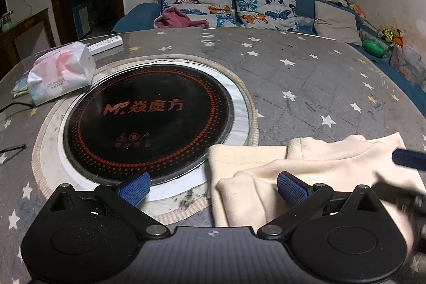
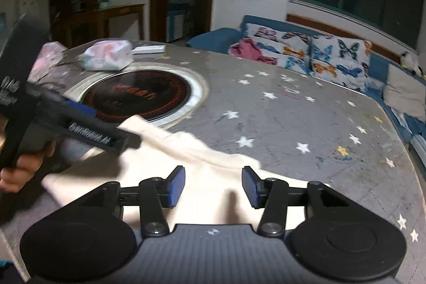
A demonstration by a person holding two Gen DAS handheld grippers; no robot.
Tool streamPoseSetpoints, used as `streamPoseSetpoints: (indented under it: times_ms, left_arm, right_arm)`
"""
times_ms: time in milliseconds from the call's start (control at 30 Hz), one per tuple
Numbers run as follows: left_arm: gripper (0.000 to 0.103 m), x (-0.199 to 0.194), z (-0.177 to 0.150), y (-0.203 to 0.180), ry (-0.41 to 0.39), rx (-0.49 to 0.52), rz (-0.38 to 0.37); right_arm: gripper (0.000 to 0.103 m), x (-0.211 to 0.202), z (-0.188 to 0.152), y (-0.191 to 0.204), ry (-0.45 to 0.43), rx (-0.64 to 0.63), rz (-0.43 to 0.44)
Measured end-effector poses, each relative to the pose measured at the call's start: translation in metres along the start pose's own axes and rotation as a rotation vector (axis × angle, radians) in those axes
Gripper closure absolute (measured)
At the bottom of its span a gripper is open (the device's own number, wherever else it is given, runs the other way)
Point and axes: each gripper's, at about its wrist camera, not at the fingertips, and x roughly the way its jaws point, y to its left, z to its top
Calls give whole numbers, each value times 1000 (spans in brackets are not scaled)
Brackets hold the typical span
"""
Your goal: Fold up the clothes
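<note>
Two hand-held grippers are in view, both over the cream garment (image 1: 306,169) at the near edge of the surface (image 1: 306,76).

Your left hand-held gripper (image 1: 213,186) has its jaws spread wide, nothing pinched. Its left blue pad sits over the rim of the round black cooktop (image 1: 149,121), its right pad over a fold of the cream garment at lower right of the left wrist frame. Whether that pad touches the cloth, cannot tell.

Your right hand-held gripper (image 2: 213,186) has jaws parted, with a clear gap between the blue pads. Cream cloth lies below and between them, but the pads do not press on it. No grip.

Cream garment lies partly folded, flat on the star-print grey cover, lower centre of the right wrist frame. One corner runs up toward the cooktop ring and overlaps its edge.

Left side of the right wrist frame: your left hand (image 2: 18,167) on the black handle of the other hand-held gripper, blurred.

Upper left of the left wrist frame: a tissue pack (image 1: 61,71) just beside the cooktop, and a white remote (image 1: 106,44) behind it. A blue sofa (image 1: 306,4) is at the back with butterfly cushions (image 1: 266,7) and a pink garment (image 1: 178,19) lying on it.
</note>
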Motion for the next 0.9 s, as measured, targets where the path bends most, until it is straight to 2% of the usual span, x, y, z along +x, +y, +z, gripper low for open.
streamPoseSetpoints:
  times_ms: [233,667,900]
  left_arm:
    - [0,-9,-7,17,-6,-29,23]
    - [0,-23,-17,47,4,-89,48]
    - [0,-26,-20,54,17,-118,23]
  right_arm:
    - [47,-5,-3,40,10,-119,59]
    - [47,-12,-11,126,-13,-464,179]
    - [51,-4,-17,152,-4,-578,177]
